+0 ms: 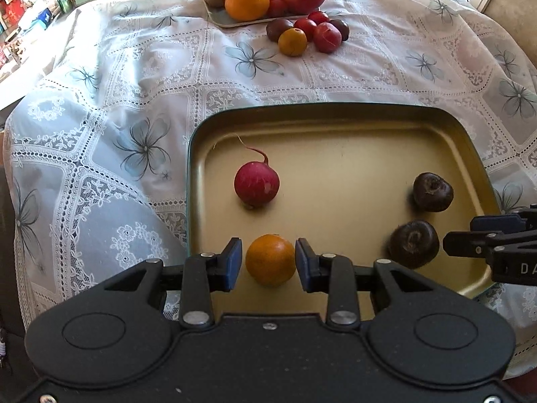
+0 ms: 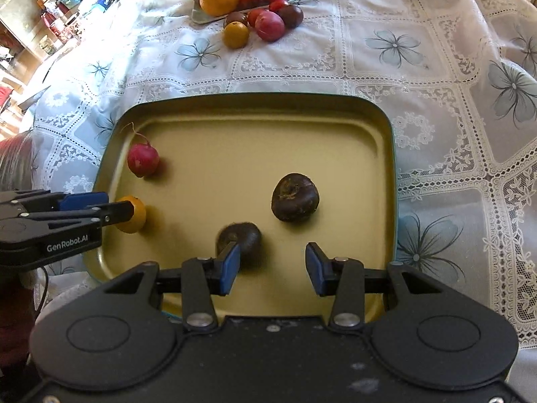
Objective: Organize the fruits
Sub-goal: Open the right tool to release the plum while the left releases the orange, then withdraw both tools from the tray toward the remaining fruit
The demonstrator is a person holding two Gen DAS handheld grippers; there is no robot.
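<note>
Left tool [image 1: 268,263] brackets small orange [image 1: 270,259] w/ slim gaps, not gripping; right tool [image 2: 272,265] open, empty, beside dark water chestnut [image 2: 240,240]. Risk: round fruit rolls on tray [image 1: 335,114] if pads close off-centre.

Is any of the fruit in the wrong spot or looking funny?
Yes. A small pile of loose fruit sits on the tablecloth, just off the far plate instead of on it. The red radish in the gold tray isn't a fruit.
</note>
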